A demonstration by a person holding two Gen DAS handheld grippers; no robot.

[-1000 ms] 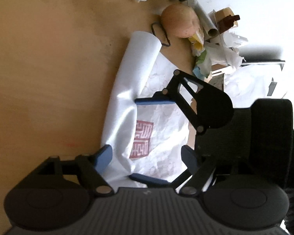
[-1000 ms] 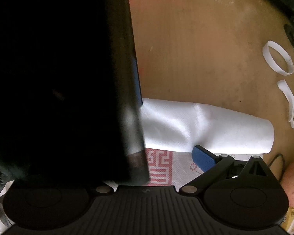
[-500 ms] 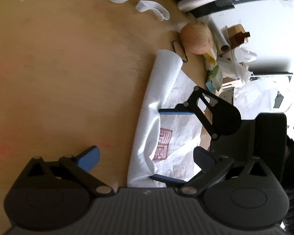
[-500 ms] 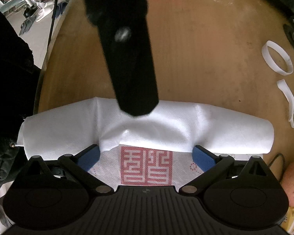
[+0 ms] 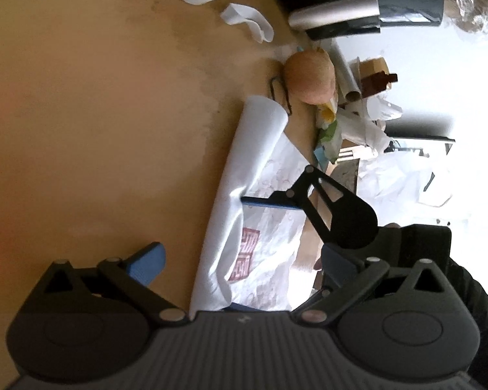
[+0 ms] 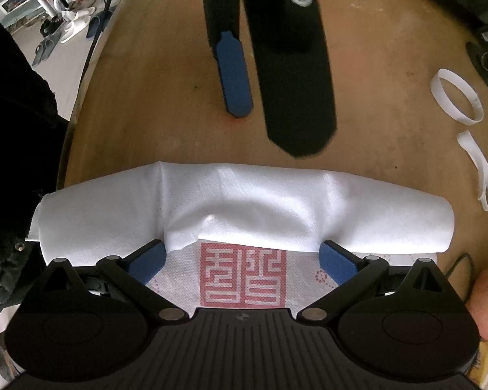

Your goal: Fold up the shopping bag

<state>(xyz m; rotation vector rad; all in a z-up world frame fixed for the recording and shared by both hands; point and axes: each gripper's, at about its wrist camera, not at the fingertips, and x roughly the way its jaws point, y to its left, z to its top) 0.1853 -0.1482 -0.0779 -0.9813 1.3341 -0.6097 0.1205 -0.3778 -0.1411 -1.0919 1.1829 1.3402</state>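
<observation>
Left gripper (image 6: 260,107) off bag (image 6: 244,201); bare table (image 6: 374,123) beyond fold.

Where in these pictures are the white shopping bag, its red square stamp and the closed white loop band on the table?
shopping bag (image 6: 244,191): right wrist view, on the folded-over white layer.
red square stamp (image 6: 243,274): right wrist view, at the middle of the stamp.
white loop band (image 6: 456,97): right wrist view, on the band itself.

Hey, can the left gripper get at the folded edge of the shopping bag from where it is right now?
Probably yes. The left gripper hangs open over bare table just beyond the shopping bag fold, nothing between them. The right gripper straddles the opposite side, likely clear.
</observation>
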